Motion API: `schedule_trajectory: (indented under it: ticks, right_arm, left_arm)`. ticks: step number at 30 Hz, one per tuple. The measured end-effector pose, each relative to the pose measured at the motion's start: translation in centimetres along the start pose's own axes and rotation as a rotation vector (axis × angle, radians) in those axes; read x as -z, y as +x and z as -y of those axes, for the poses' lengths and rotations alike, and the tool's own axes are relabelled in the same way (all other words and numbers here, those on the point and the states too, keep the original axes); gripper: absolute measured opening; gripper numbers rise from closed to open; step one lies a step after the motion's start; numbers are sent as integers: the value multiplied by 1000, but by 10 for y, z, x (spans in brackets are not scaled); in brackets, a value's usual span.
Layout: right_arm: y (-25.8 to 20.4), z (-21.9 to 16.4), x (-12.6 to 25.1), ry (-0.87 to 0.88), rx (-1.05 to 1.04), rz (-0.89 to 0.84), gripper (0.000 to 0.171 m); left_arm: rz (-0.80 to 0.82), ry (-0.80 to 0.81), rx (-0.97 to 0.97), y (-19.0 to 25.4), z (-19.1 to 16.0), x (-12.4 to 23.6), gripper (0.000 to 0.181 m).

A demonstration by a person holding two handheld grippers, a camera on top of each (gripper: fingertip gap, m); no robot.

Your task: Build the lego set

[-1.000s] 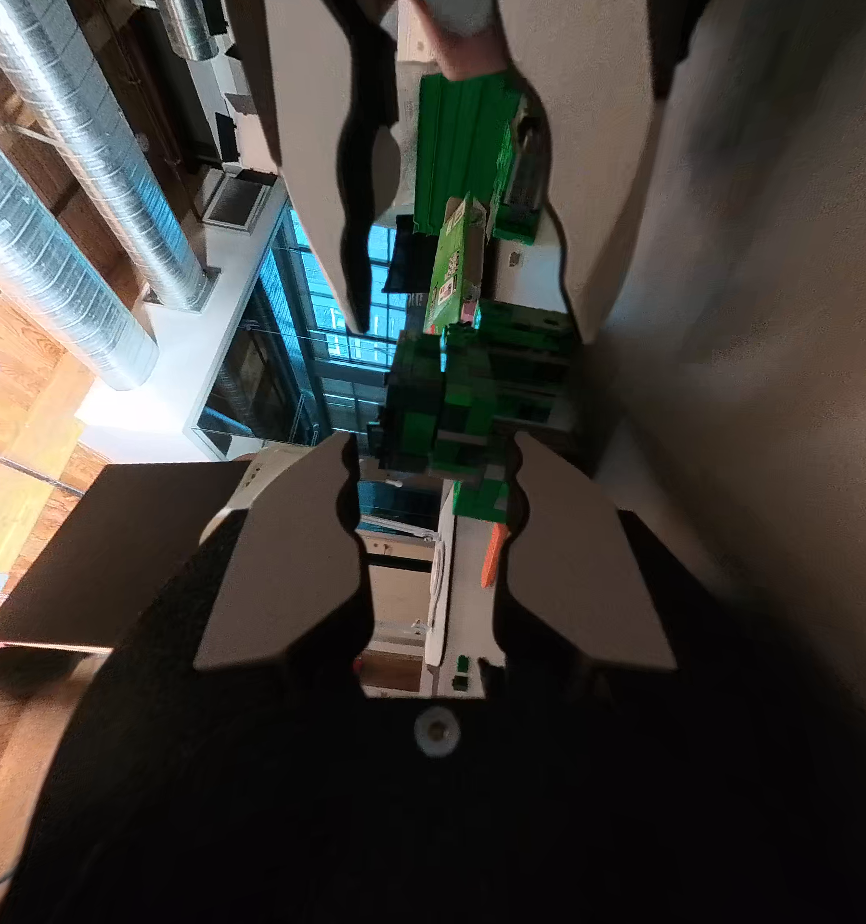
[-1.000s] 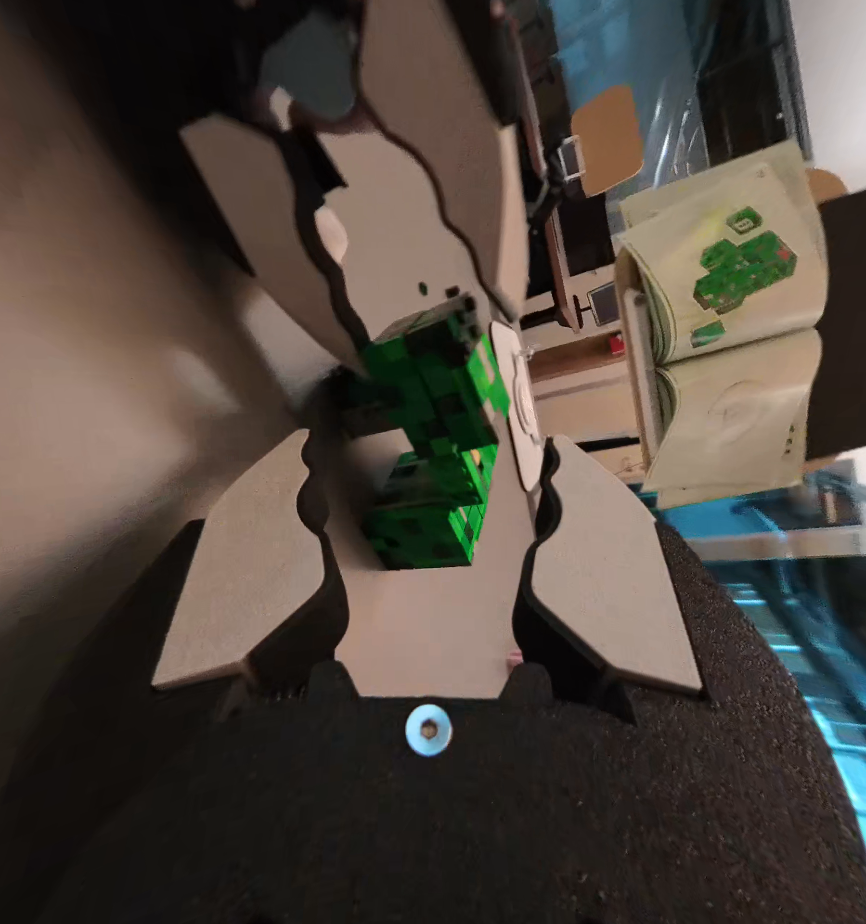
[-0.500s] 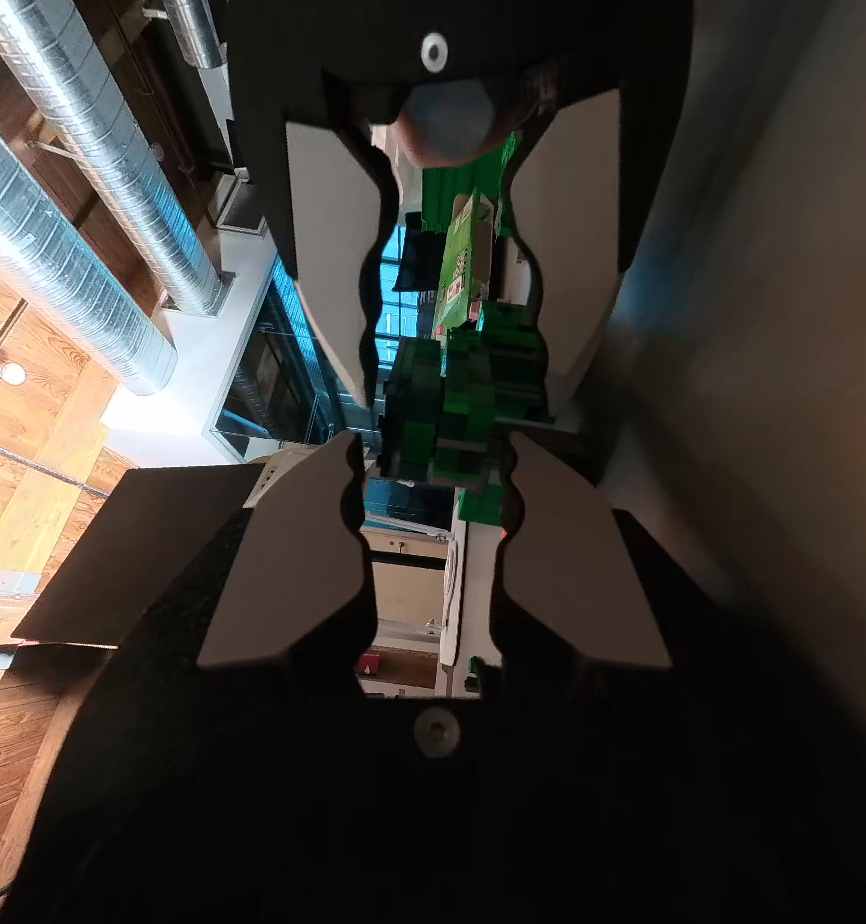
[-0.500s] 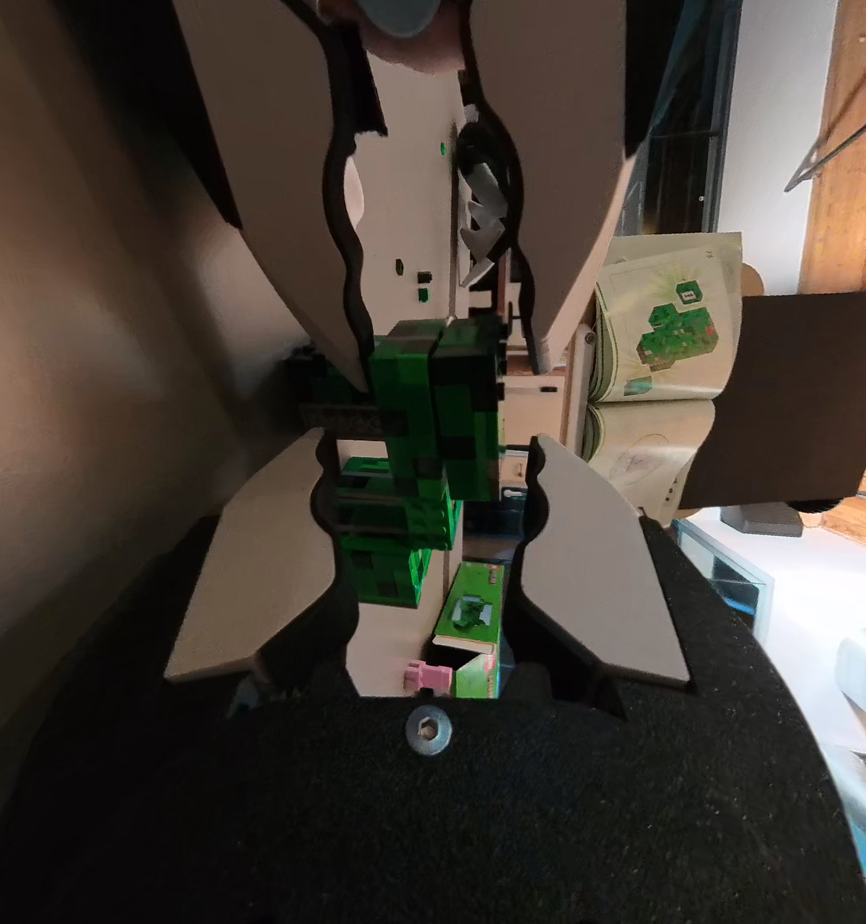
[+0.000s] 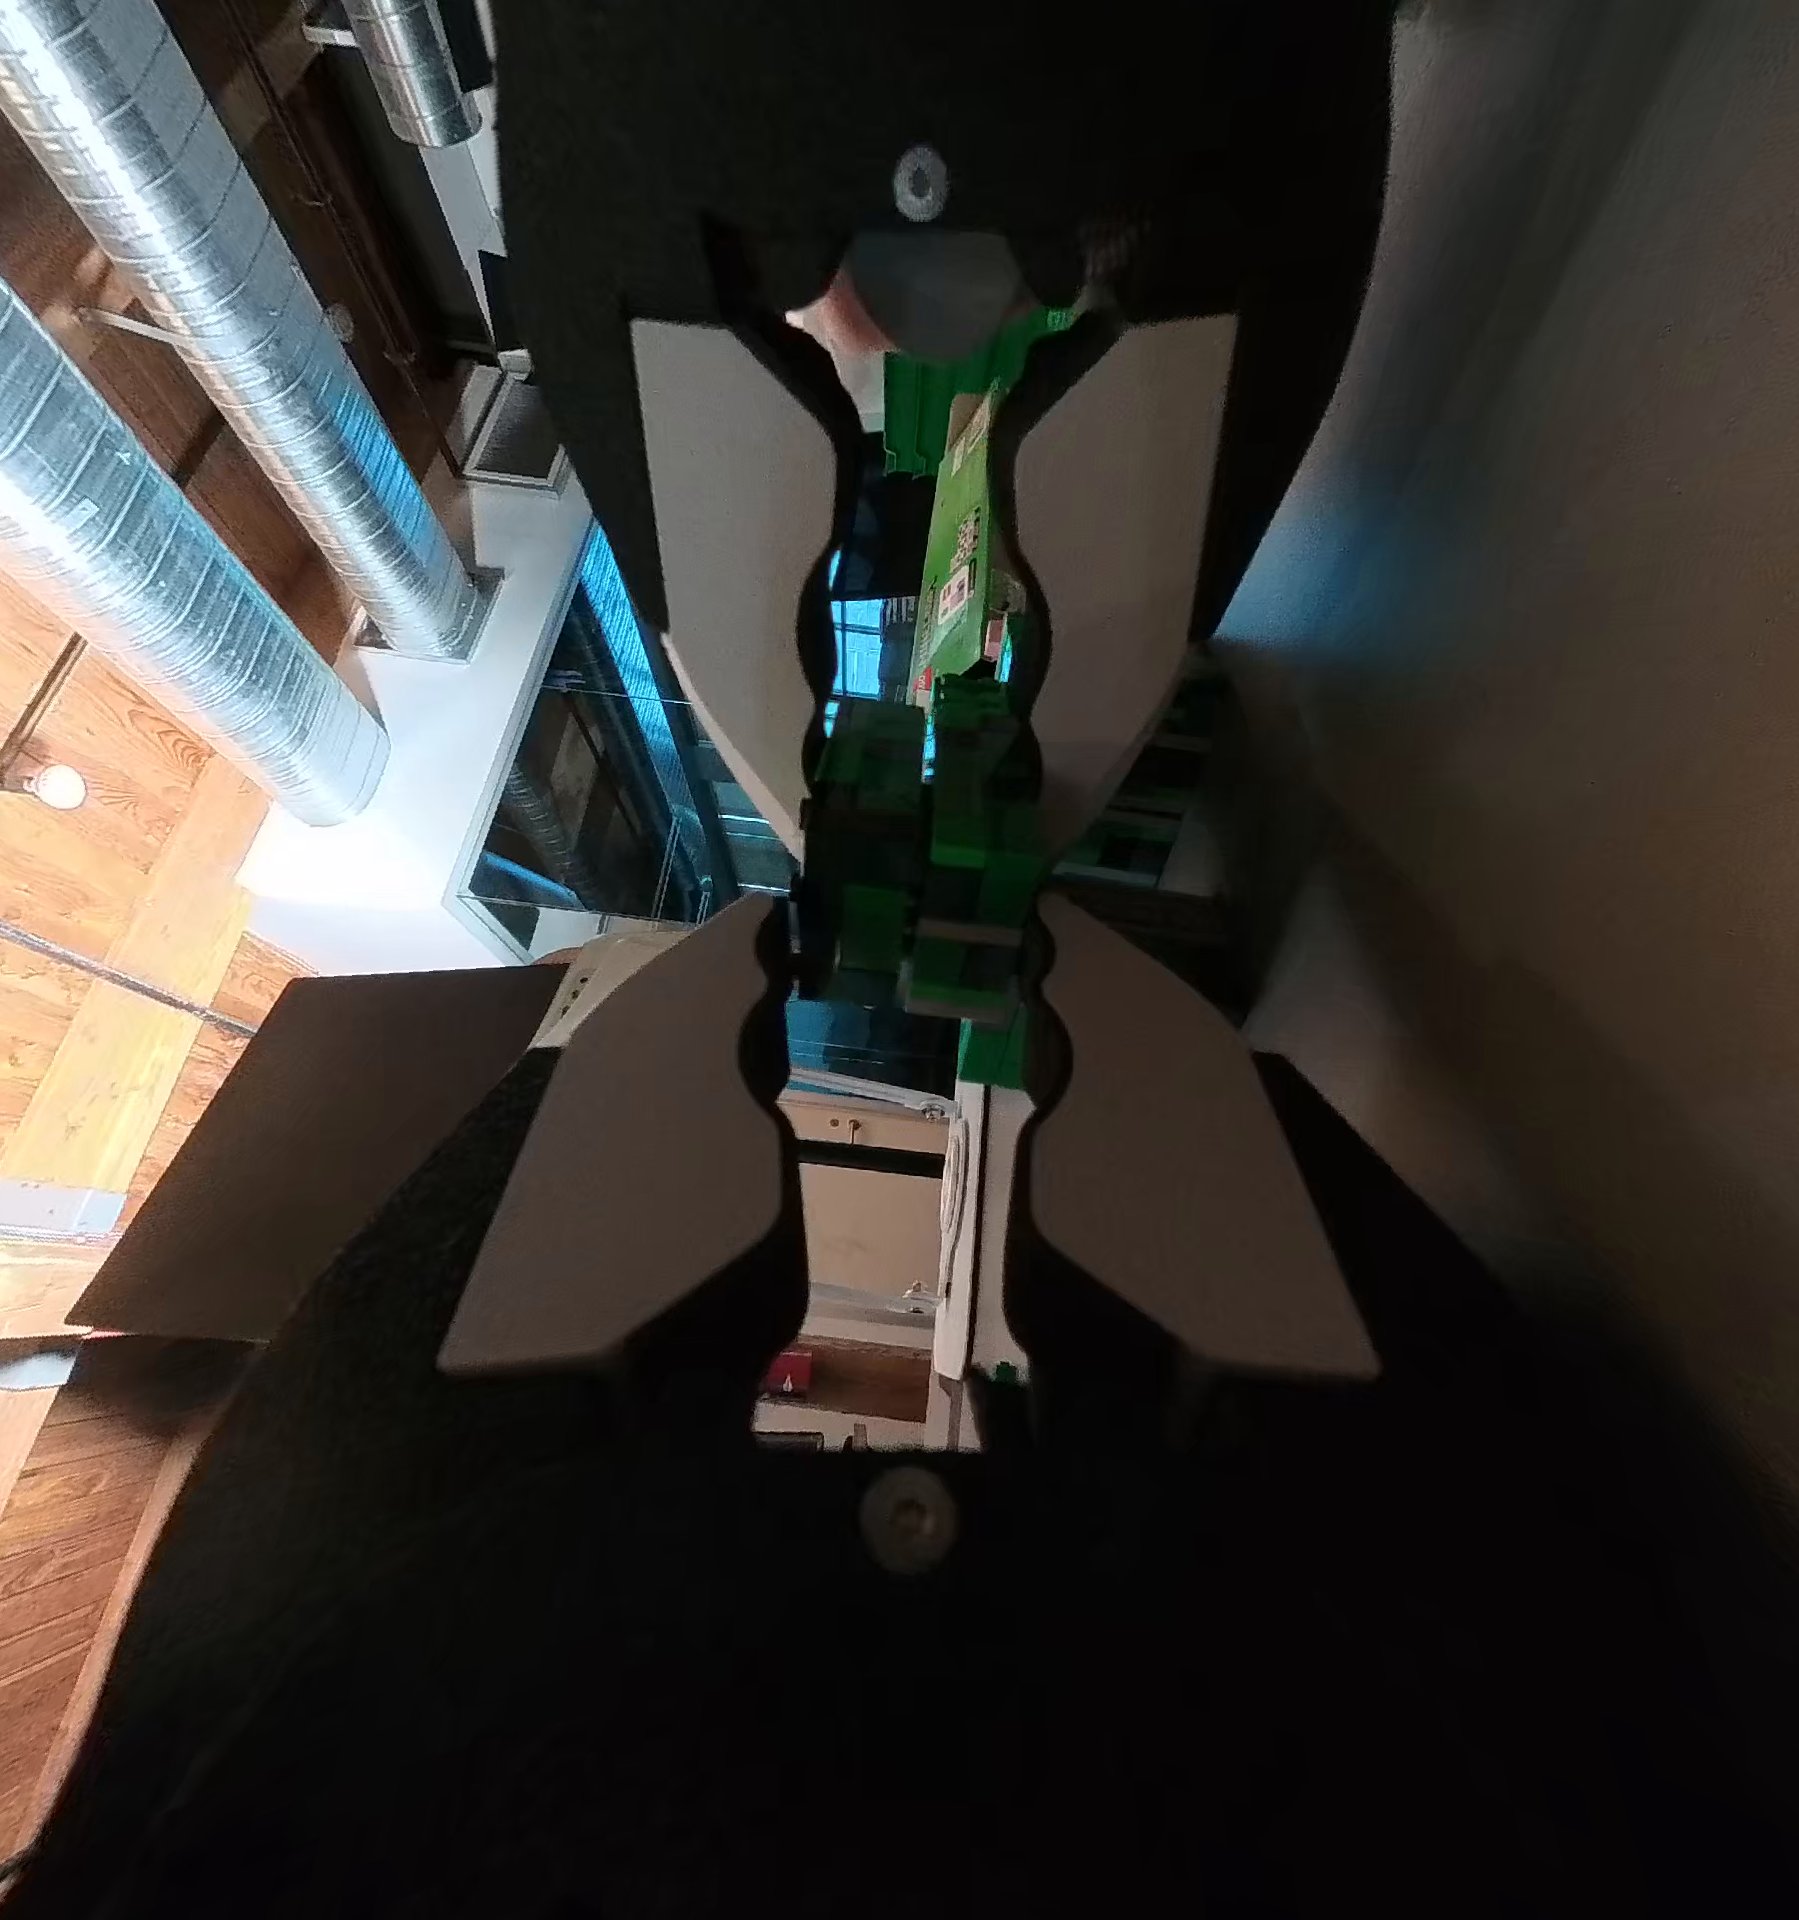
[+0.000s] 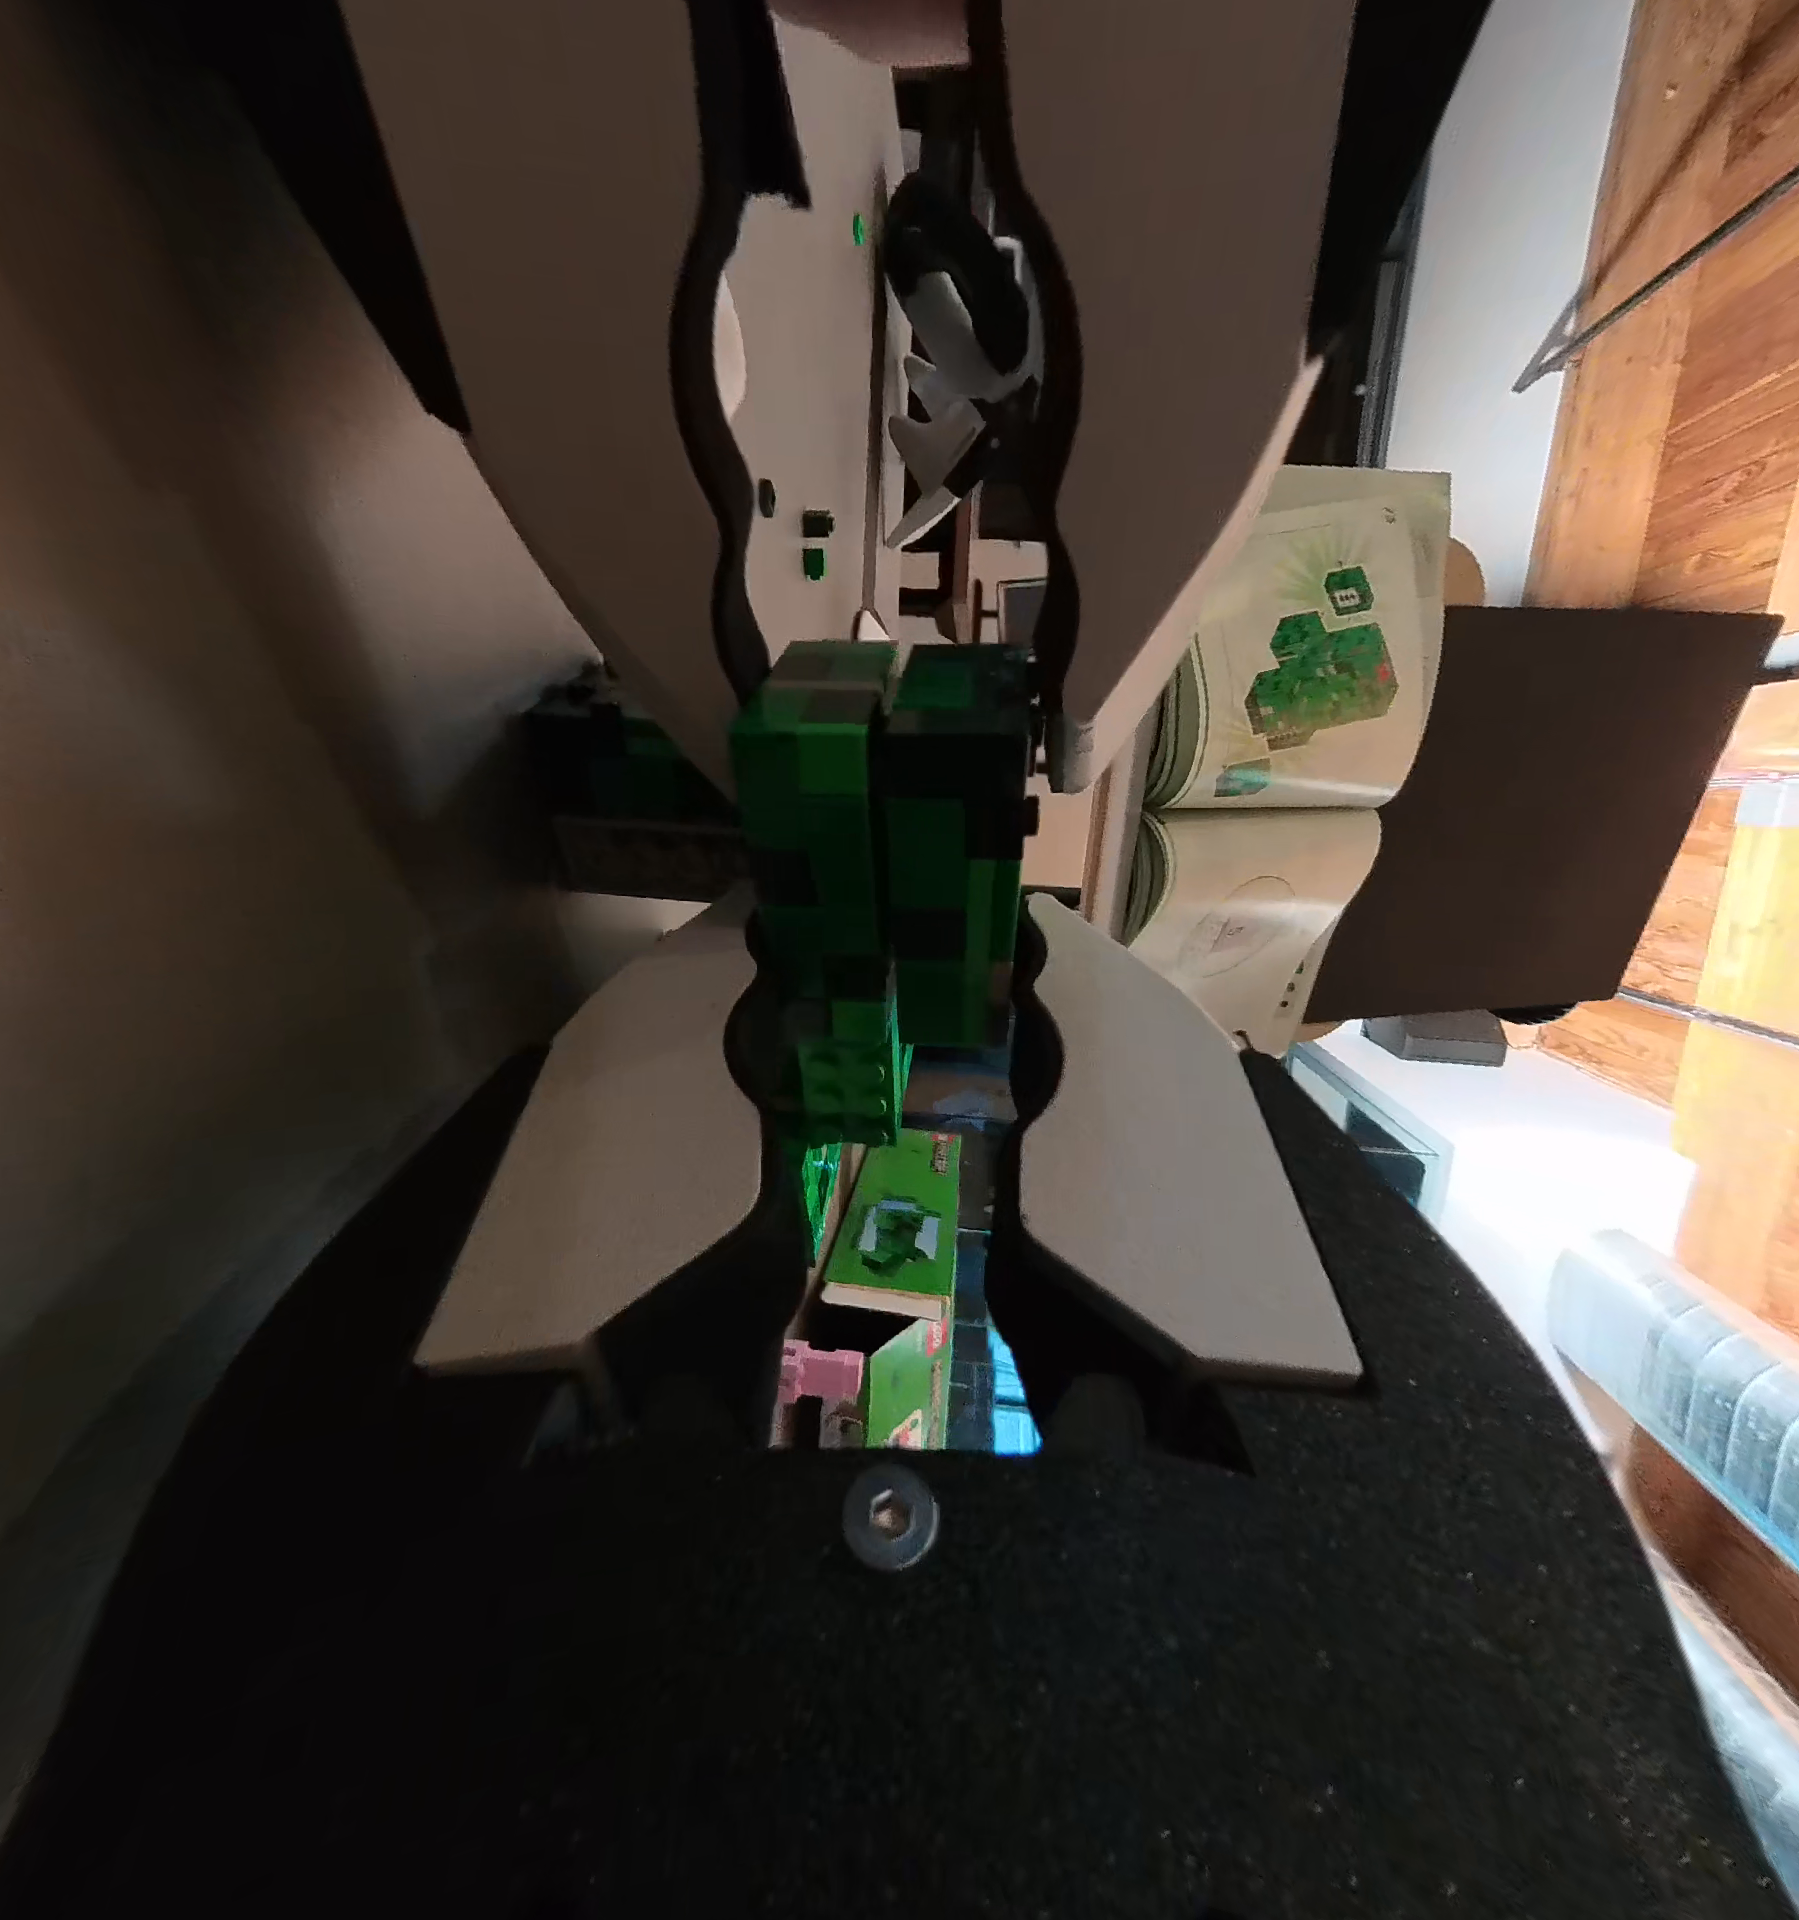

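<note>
A blocky green and black lego model (image 6: 874, 831) hangs in the air between my two grippers, which face each other. In the right wrist view my right gripper (image 6: 884, 925) is shut on its near end, and the left gripper's fingers (image 6: 583, 364) grip its far end from above. In the left wrist view my left gripper (image 5: 905, 925) is shut on the model (image 5: 916, 883), and the right gripper's fingers (image 5: 729, 582) come in from the top. A second green lego block (image 6: 625, 769) lies on the table behind.
The white table (image 6: 199, 727) runs along one side of both views. An open instruction booklet (image 6: 1310, 665) leans on a dark board (image 6: 1560, 810). A green box (image 6: 905, 1226), a pink piece (image 6: 817, 1371) and small loose pieces (image 6: 812, 561) lie on the table. Only a small space, under 4 cm, lies between the two pairs of fingers.
Both grippers have swung into line and face each other head-on. The model has turned from tilted to straight, and both pairs of fingers have closed in on it.
</note>
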State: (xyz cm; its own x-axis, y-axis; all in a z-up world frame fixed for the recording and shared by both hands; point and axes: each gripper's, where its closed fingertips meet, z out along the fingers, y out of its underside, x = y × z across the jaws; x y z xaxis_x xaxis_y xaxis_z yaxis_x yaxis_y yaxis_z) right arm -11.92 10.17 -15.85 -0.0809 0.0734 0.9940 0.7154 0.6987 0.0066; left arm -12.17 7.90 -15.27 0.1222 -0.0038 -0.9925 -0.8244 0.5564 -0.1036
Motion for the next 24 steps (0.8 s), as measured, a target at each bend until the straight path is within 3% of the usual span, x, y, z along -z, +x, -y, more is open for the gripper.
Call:
schedule_trajectory:
  ticks: [15,18,24]
  right_arm:
    - [3,0,1,17,-102,35,40]
    - [7,11,9,94,-149,28,60]
    - [5,25,19,176,-47,0,37]
  left_arm:
    - [-25,-33,4,-3,-1,-2,39]
    - [-28,-48,23,-3,-3,-2,39]
    - [-33,-59,21,-2,-5,-2,39]
